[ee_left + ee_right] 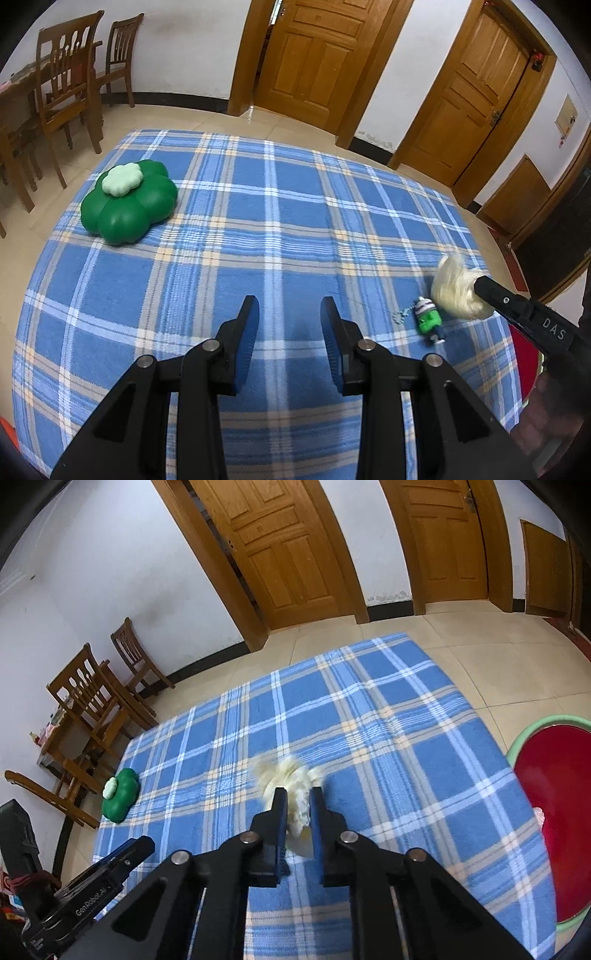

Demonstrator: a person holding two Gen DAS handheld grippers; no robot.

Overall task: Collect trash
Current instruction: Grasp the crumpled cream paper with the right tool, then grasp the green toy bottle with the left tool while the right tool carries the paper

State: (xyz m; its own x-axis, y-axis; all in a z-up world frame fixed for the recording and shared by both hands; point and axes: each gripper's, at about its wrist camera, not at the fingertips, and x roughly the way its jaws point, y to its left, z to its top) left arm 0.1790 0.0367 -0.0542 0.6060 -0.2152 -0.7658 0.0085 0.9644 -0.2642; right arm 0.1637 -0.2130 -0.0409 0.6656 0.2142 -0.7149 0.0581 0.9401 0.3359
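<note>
My left gripper (290, 321) is nearest, hovering over the near edge of the table (280, 229) with its jaws spread wide and nothing between them, only the blue checked cloth below. My right gripper (298, 805) is clamped on a crumpled wad of pale yellowish paper (291, 779), which bulges out past the fingertips. From the left camera the wad (456, 286) looks lifted a little off the cloth near the right edge, though I cannot be sure it is clear. Just beside it a small green toy (428, 319) lies on the cloth, and a green flower-shaped box (129, 201) sits near the far left corner.

I judge the pick-up is done and the carry is in hand. Off the right edge of the table stands a red basin with a green rim (524, 738), the likely place for trash. The next move calls for swinging the wad right, out over the basin, keeping my grip firm, then releasing. The toy may not be trash.
</note>
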